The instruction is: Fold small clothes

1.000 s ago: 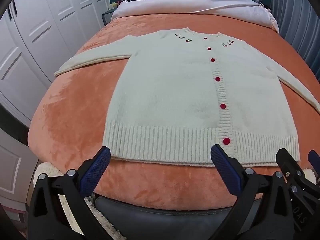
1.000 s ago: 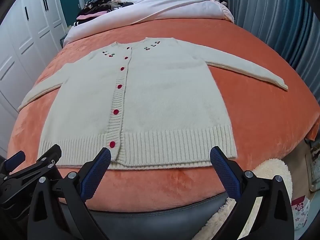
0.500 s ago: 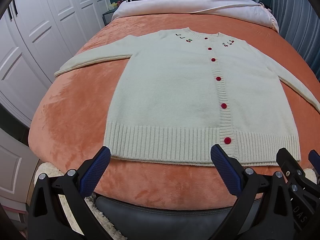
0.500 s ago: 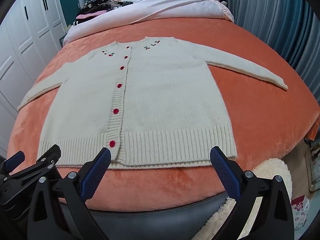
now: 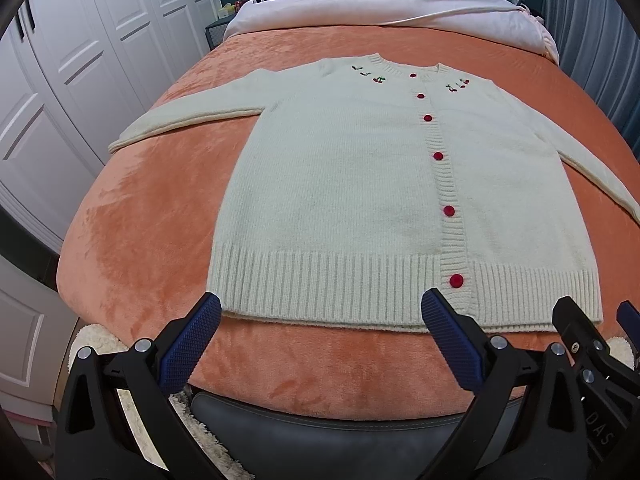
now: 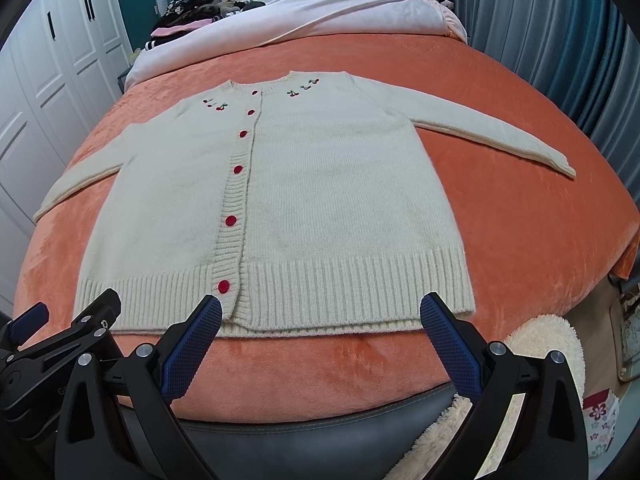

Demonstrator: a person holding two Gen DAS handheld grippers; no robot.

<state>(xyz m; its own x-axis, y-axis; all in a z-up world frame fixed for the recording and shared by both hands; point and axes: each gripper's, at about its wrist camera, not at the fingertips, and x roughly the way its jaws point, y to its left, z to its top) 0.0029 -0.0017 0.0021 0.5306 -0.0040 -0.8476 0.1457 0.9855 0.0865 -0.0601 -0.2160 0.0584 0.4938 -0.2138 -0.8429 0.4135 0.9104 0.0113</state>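
Observation:
A cream knitted cardigan with red buttons and cherry embroidery lies flat, face up, on an orange bed cover, both sleeves spread out sideways. My left gripper hovers open just short of the ribbed hem, left of the button band. My right gripper is open too, in front of the hem's right half. Neither holds anything. Each gripper shows at the edge of the other's view.
A white duvet and a pile of dark clothes lie at the bed's head. White wardrobe doors stand on the left, blue curtains on the right. A fluffy cream rug lies on the floor beside the bed foot.

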